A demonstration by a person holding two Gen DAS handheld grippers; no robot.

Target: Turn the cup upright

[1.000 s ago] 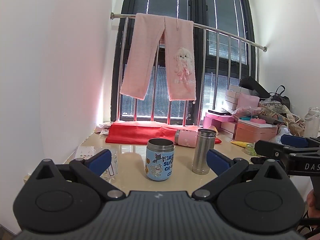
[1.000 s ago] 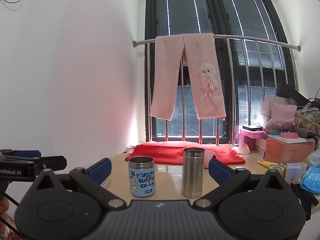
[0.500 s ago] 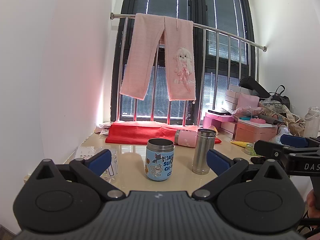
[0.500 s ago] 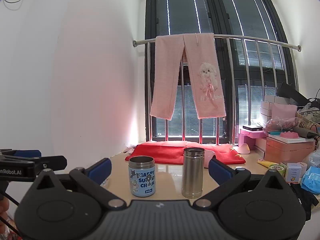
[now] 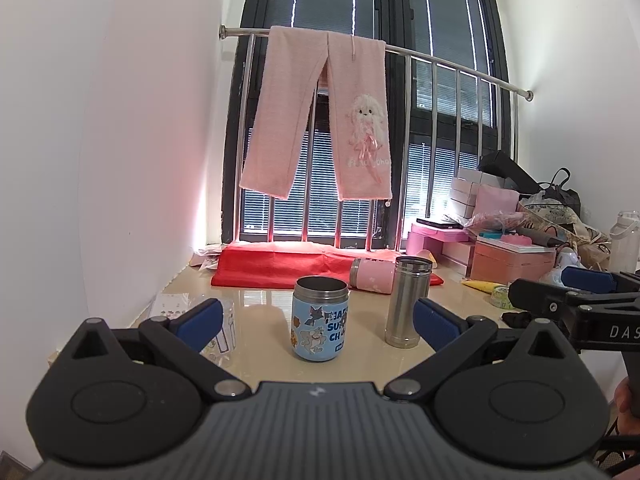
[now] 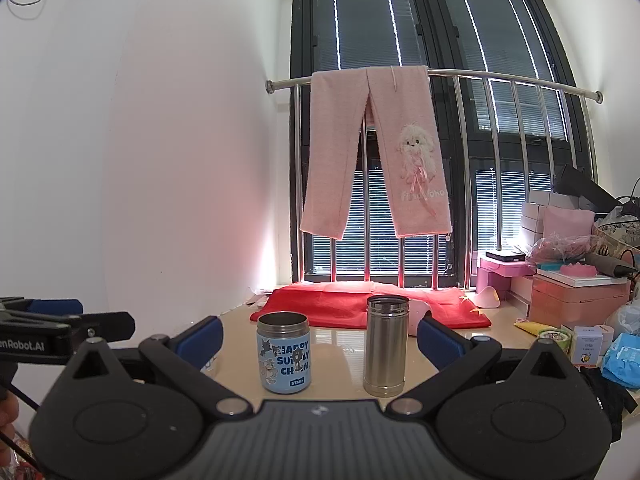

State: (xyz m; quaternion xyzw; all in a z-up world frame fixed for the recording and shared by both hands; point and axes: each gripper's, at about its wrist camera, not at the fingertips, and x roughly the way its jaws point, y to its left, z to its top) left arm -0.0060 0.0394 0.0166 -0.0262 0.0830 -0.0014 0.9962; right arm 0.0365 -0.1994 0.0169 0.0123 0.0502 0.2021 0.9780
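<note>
Here, on a glossy beige tabletop (image 5: 260, 320) before a barred window: a short blue steel cup with cartoon print (image 5: 320, 324), standing mouth up, and just right of it, apart, a tall plain steel tumbler (image 5: 408, 302), also mouth up. Behind them, a pink cup with small white motifs (image 5: 372, 275) lying on its side at the edge of a red cloth (image 5: 272, 264), steel rim toward the left; from the right wrist view, almost wholly hidden behind the tumbler. Probably the cup left to flip, judged from its pose.

Left gripper (image 5: 316, 322) held back from the cups, blue-padded jaws spread wide, nothing between them but open view of the blue cup. Right gripper (image 6: 318, 338) likewise held back, jaws wide, holding nothing, both standing cups framed between its fingers. No contact with any cup.

Judged progress: two cups upright, one down; reach, grasp and turn of the pink cup not yet begun.

Pink trousers (image 5: 320, 116) draped over the rail above; boxes and clutter at far right.
</note>
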